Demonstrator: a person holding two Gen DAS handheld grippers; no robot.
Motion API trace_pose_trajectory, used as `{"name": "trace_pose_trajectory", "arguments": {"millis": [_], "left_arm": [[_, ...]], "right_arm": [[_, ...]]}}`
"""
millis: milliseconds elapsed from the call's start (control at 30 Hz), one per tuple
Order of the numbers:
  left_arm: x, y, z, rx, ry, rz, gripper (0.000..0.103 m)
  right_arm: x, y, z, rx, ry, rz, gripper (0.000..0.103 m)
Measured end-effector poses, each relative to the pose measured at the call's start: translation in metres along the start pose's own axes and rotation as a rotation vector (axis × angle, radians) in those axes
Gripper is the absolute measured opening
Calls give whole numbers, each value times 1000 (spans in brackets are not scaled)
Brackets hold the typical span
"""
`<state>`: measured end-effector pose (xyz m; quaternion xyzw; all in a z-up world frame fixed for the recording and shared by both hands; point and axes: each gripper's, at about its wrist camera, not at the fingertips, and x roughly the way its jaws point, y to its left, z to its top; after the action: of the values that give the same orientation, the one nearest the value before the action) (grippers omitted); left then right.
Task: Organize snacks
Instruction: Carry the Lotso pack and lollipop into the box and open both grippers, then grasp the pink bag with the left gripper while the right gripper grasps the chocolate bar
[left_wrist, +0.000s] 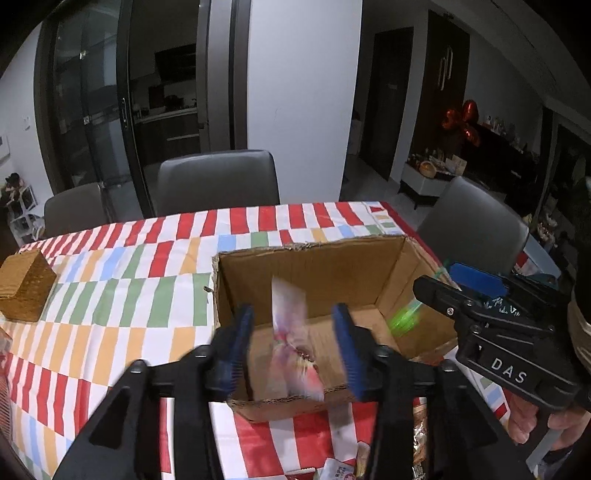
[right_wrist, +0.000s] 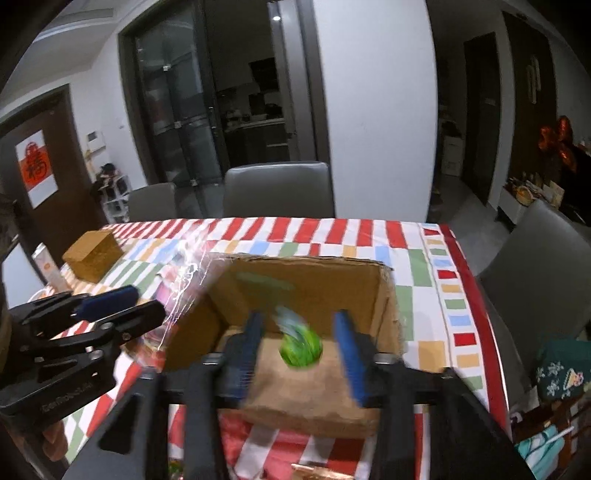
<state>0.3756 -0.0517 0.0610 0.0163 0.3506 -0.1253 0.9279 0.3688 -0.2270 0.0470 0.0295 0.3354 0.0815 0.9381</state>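
An open cardboard box (left_wrist: 321, 266) stands on the striped tablecloth; it also shows in the right wrist view (right_wrist: 384, 295). My left gripper (left_wrist: 295, 343) is open over the box's near edge, and a blurred pink and clear snack bag (left_wrist: 295, 354) is between its fingers, falling loose into the box. My right gripper (right_wrist: 301, 347) is open above the box, with a blurred green wrapped snack (right_wrist: 301, 347) dropping free between its fingers. The green snack shows in the left wrist view (left_wrist: 402, 317) at the box's right side. The clear bag shows blurred in the right wrist view (right_wrist: 184, 291).
A small woven box (left_wrist: 24, 284) sits at the table's left. Several snack packets (left_wrist: 343, 469) lie at the near edge. Grey chairs (left_wrist: 218, 181) stand along the far side and right (right_wrist: 535, 266). A patterned dark bag (right_wrist: 565, 369) is at the right.
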Motion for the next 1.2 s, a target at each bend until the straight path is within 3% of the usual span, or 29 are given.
{"name": "trace_pose_trajectory", "arguments": {"millis": [200, 500, 800, 1200], "left_arm": [[-33, -5, -19, 26, -52, 24, 63], [-78, -21, -59, 56, -72, 13, 68], [-113, -29, -93, 42, -58, 2, 70], [-126, -32, -153, -27, 30, -8, 72]], "right_arm": [[-25, 0, -11, -4, -38, -35, 55], [-83, 10, -53, -21, -88, -12, 55], [-123, 23, -94, -57, -108, -26, 55], [-141, 29, -144, -30, -30, -8, 55]]}}
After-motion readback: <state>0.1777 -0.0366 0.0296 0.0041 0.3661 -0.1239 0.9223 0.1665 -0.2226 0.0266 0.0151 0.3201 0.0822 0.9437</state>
